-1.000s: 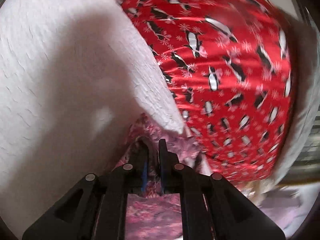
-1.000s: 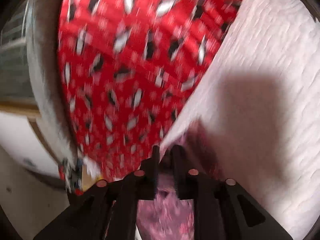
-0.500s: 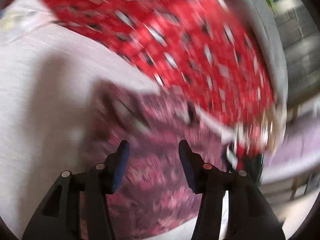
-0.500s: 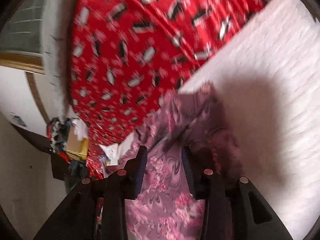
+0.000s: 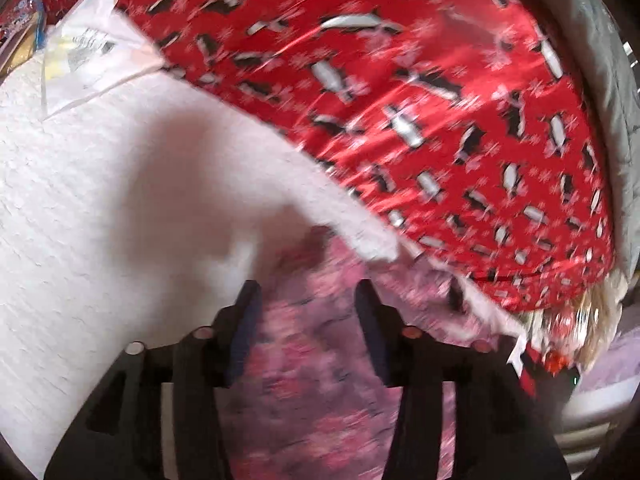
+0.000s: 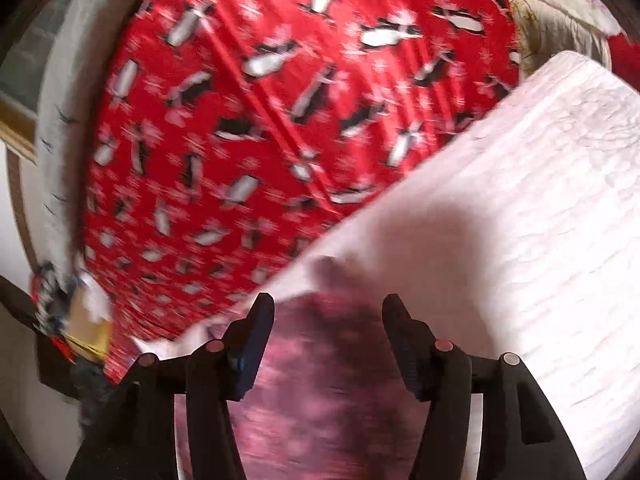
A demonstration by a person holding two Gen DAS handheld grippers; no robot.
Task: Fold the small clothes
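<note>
A small pink and maroon floral garment (image 5: 320, 360) lies on a white textured cloth (image 5: 100, 220) at the near edge of the table; it also shows in the right wrist view (image 6: 324, 380). My left gripper (image 5: 306, 292) is open and empty just above the garment. My right gripper (image 6: 328, 308) is open and empty over the garment's far edge, where it meets the white cloth (image 6: 520, 220). Both views are blurred by motion.
A red tablecloth with a penguin print (image 5: 400, 100) covers the table beyond the white cloth, also seen in the right wrist view (image 6: 260, 120). A clear plastic bag with a label (image 5: 84, 56) lies at the far left. Clutter sits at the table corner (image 6: 72, 320).
Both grippers were shut on the floral garment's edge a second ago. They have opened, let go of it, and drawn back a little.
</note>
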